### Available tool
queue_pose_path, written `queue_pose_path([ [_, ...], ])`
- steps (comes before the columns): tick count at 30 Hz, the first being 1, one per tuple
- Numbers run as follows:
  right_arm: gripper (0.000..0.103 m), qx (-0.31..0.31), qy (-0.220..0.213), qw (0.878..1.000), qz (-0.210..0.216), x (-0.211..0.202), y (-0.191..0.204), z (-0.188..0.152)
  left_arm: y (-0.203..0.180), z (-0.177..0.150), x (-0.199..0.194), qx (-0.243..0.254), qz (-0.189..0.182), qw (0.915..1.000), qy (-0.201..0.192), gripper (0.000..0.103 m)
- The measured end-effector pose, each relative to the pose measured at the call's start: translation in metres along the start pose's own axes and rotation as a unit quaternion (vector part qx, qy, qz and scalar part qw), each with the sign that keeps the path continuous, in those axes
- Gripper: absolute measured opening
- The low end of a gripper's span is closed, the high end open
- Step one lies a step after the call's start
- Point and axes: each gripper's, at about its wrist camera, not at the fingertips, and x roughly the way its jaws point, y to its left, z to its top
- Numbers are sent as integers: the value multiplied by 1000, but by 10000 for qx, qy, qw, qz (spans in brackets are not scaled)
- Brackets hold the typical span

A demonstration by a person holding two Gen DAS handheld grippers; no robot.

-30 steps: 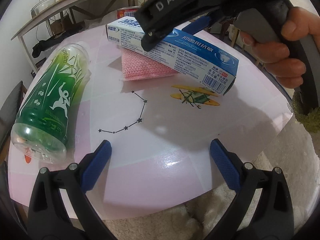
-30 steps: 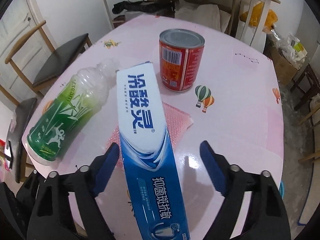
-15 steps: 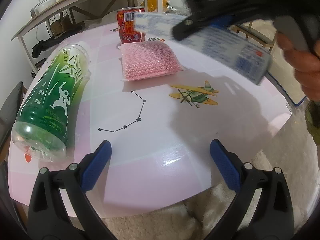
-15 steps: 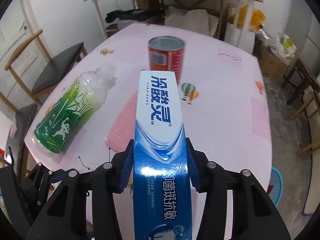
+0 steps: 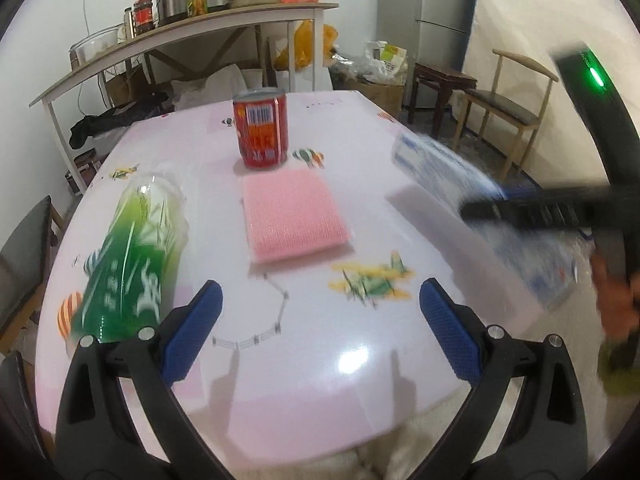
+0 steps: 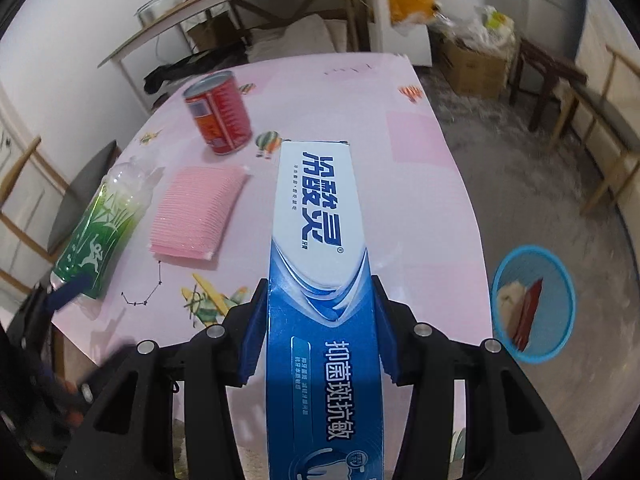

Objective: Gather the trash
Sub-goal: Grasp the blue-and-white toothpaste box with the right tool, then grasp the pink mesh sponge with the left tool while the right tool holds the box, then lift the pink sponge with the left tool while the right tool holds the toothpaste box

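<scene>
My right gripper [image 6: 320, 320] is shut on a blue-and-white toothpaste box [image 6: 320, 240], held in the air above the right side of the pink table [image 6: 420, 160]. In the left wrist view the box [image 5: 448, 184] and that gripper are a blur at the right edge. Over the near table edge my left gripper [image 5: 320, 292] stands open and holds nothing. A green plastic bottle [image 5: 132, 264] lies on its side at the left. A pink sponge [image 5: 292, 216] lies in the middle, with a red can [image 5: 261, 134] upright behind it.
A blue basket [image 6: 560, 332] with some trash in it stands on the floor to the right of the table. Chairs stand at the left and far right. A cluttered shelf table and boxes fill the back of the room.
The right gripper closed on the toothpaste box, lifted it off the sponge and swung it rightwards to the table's edge. The left gripper rose a little.
</scene>
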Motion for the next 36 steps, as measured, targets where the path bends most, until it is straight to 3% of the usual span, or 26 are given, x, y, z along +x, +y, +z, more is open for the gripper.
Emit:
queue_pose_path([
  [10,48,498,63,9974,508,11,-29,-15,16,59,78,-401,501,9947,806,95],
  [17,48,634,35,9953,737,15,-40,-17,23,71,118,-493,718,9879,1286,95],
  [23,48,555,-4,9951,814,16,-39,-18,24,68,130,-624,609,9857,1444,94],
  [26,48,588,-13,9944,873,16,-42,-19,23,66,131,-689,522,9854,1470,81],
  [36,48,732,37,9934,884,15,-45,-20,8,50,113,-570,372,9858,1533,78],
])
